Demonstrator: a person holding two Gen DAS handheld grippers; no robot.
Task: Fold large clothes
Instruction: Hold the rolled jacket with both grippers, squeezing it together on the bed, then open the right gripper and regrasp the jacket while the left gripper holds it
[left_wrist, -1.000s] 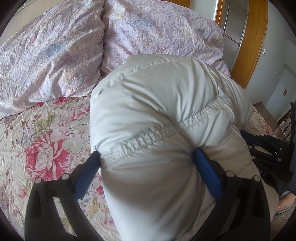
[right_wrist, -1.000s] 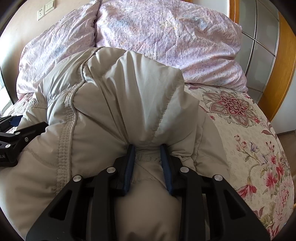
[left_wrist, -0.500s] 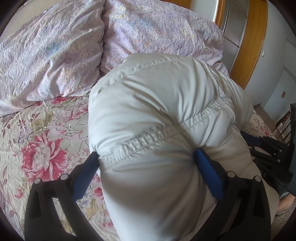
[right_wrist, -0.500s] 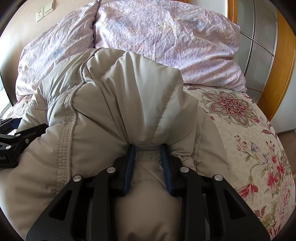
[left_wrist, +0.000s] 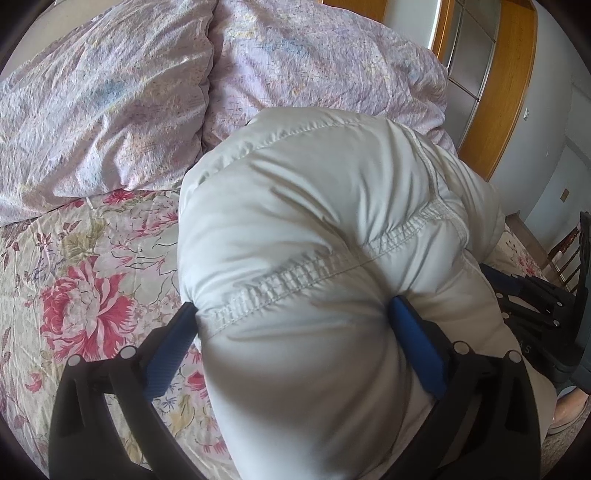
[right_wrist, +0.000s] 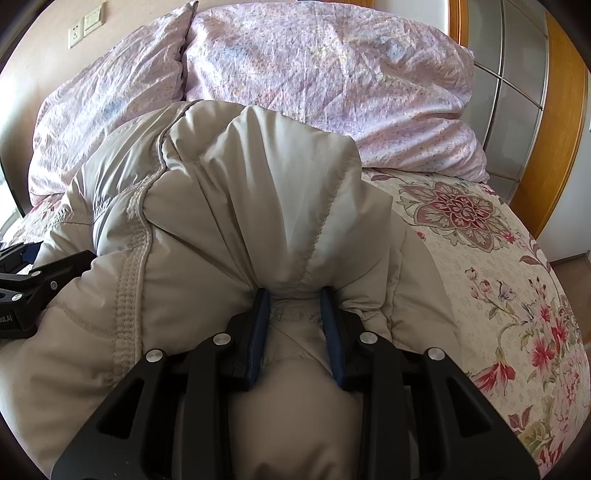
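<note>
1. nothing much has moved since the earlier frames: both grippers sit where they were, and the puffy jacket (left_wrist: 314, 236) bulges the same way between them.
2. left gripper (left_wrist: 291, 314) has its jaws spread wide, the blue pads (left_wrist: 417, 350) pressing into either side of a thick fold of the padded cloth, gripping the jacket.
3. right gripper (right_wrist: 295, 295) has its jaws drawn close together, and its blue pads (right_wrist: 258, 325) pinch a narrow bunch of the same jacket (right_wrist: 229, 229), the cloth gathered in pleats just beyond the tips.
4. the jacket, pale grey-beige with a ribbed stitched seam, lies heaped on the bed near the person, its far end reaching up against the pillows.
5. two lilac pillows (left_wrist: 110, 103) lie side by side at the far end of the bed, crumpled.
6. flowered bedspread (right_wrist: 498, 280) with big pink blooms shows to the left of the jacket in the left view and to the right of it in the right view.
7. a wooden-framed wardrobe door (right_wrist: 517, 96) stands at the far right, beyond the bed.
8. a wall socket (right_wrist: 75, 37) is on the far left wall.
</note>
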